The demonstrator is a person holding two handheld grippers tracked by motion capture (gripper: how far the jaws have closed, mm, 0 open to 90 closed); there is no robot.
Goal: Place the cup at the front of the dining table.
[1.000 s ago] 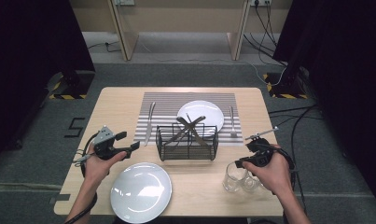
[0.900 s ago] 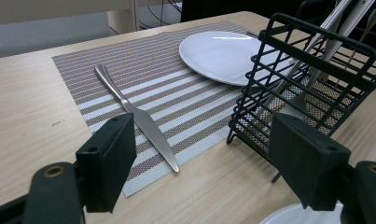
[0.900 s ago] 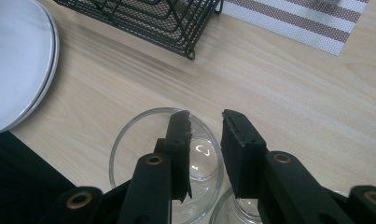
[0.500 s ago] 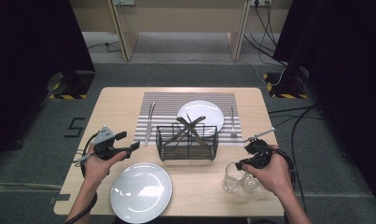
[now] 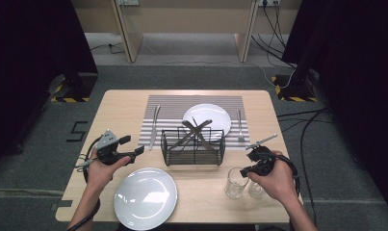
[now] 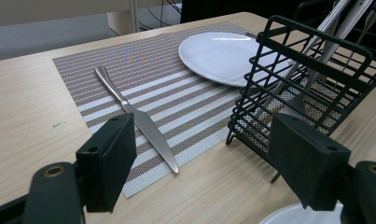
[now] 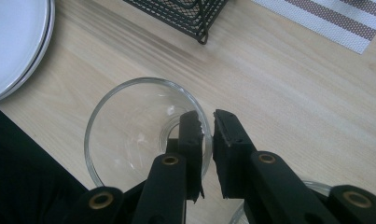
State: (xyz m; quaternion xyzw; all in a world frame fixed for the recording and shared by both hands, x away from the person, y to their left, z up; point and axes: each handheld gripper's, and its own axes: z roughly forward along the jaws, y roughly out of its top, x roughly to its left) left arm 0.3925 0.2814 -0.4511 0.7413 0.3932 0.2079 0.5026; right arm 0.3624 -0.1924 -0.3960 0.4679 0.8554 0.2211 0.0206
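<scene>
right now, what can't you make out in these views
- Second glass: high view, mostly under the right hand; right gripper view, cut by the bottom edge.
- Cutlery in the basket: left gripper view, cut off by the top edge.
- Right gripper: fingers have just been closing astride the glass rim; whether they press yet is unclear.

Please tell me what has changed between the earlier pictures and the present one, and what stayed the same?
The right gripper has just been closing its jaws on the rim of the clear drinking glass, one jaw inside and one outside; they now look pressed on it. The hand barely shifted. The left gripper stayed in place with open jaws. The black wire basket, the white round plates and the cutlery lie as before.
</scene>
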